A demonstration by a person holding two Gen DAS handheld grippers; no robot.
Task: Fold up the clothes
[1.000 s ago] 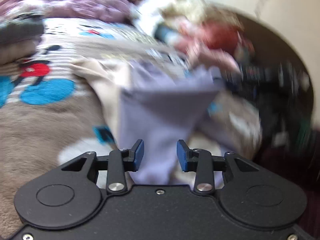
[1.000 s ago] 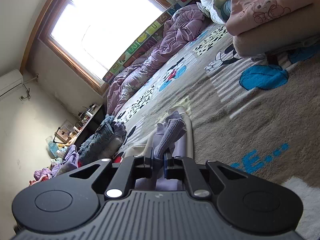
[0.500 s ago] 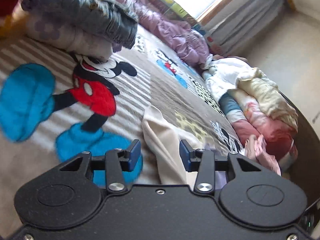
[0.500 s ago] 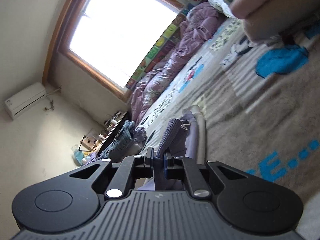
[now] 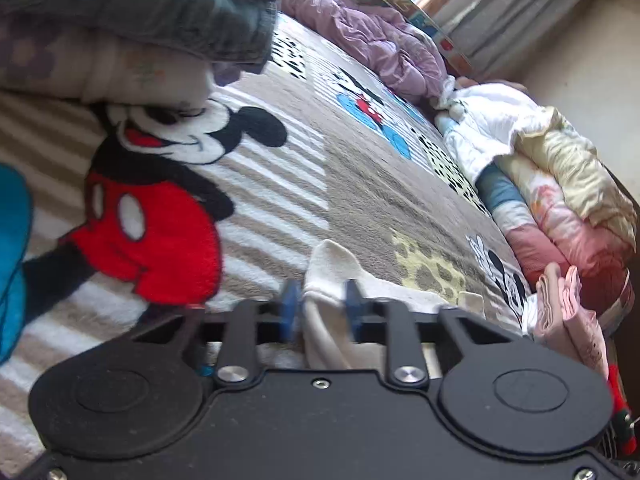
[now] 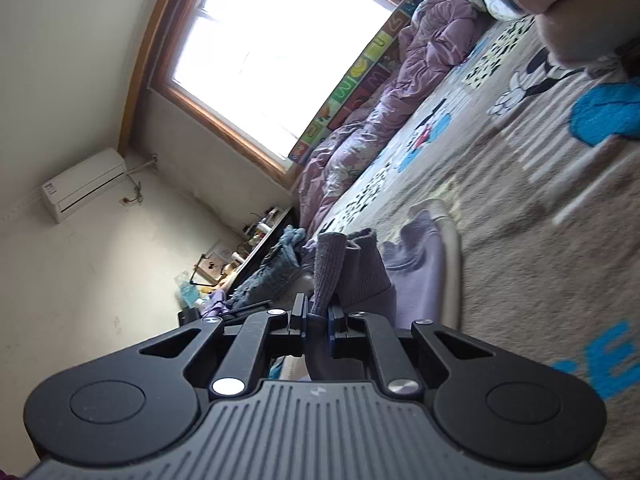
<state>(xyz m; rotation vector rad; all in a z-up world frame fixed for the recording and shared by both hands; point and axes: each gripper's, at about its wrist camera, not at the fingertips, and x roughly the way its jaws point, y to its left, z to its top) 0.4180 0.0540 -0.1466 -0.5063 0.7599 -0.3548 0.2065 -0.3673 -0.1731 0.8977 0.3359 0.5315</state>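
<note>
A cream and lilac garment lies on the Mickey Mouse blanket (image 5: pixel 280 184). In the left wrist view my left gripper (image 5: pixel 319 310) has its blue pads around the garment's cream cuff (image 5: pixel 328 272), jaws still apart, the cloth between them. In the right wrist view my right gripper (image 6: pixel 318 320) is shut on the lilac ribbed cuff (image 6: pixel 340 268) of the same garment, whose lilac body (image 6: pixel 420 248) and cream edge (image 6: pixel 448 236) trail over the blanket (image 6: pixel 520 240).
A stack of folded clothes topped by jeans (image 5: pixel 140 12) is at upper left. A purple duvet (image 5: pixel 360 36) lies along the window side. Piled quilts (image 5: pixel 552 200) and a pink garment (image 5: pixel 568 312) sit at right. A cluttered shelf (image 6: pixel 256 248) stands by the wall.
My left gripper swung from the lilac cloth to the cream cuff and narrowed around it. My right gripper stayed shut on the lilac cuff and tilted upward.
</note>
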